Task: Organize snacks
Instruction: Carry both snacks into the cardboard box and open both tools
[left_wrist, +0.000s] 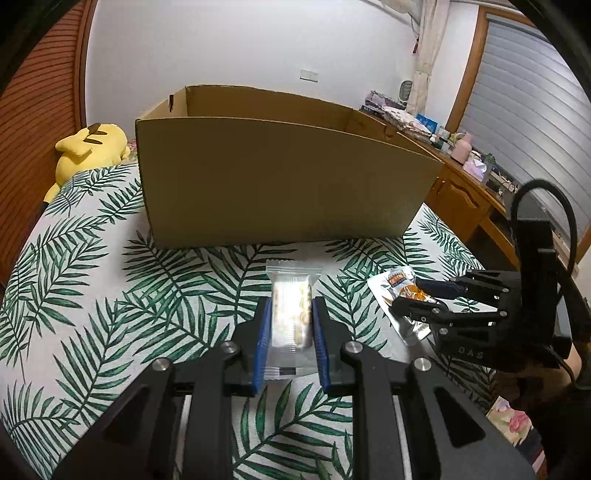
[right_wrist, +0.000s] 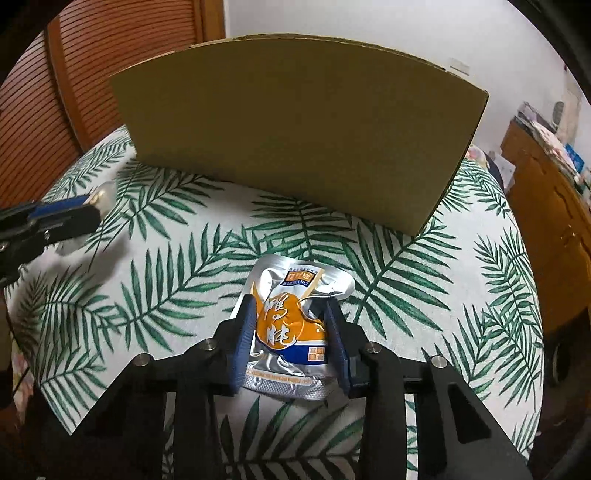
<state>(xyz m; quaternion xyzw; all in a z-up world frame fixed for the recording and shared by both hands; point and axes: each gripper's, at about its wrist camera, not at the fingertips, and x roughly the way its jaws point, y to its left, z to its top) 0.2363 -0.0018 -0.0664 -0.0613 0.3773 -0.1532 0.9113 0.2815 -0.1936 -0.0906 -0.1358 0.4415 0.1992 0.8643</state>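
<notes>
I hold 2 tools over a bed with a green leaf-print cover. My left tool is nearly closed on a clear packet of pale snack, its blue pads touching both long sides. The packet's long axis runs straight ahead, along the fingers, toward the box. My right tool pinches a silver and orange pouch the same way, the foil crumpled between its pads.

The box stands directly ahead of both tools, near but apart from both snacks, its tall near wall facing me. In my judgement each snack must rise above that wall before it can go in. Neither tool is clearly nearer; the left looks roughly centred on the wall, the right toward its right end.

The left view shows the open top and part of the inner walls, plus my right tool from the side. The right view shows only the outer wall, with the left tool at its left edge. I cannot see the box floor.
</notes>
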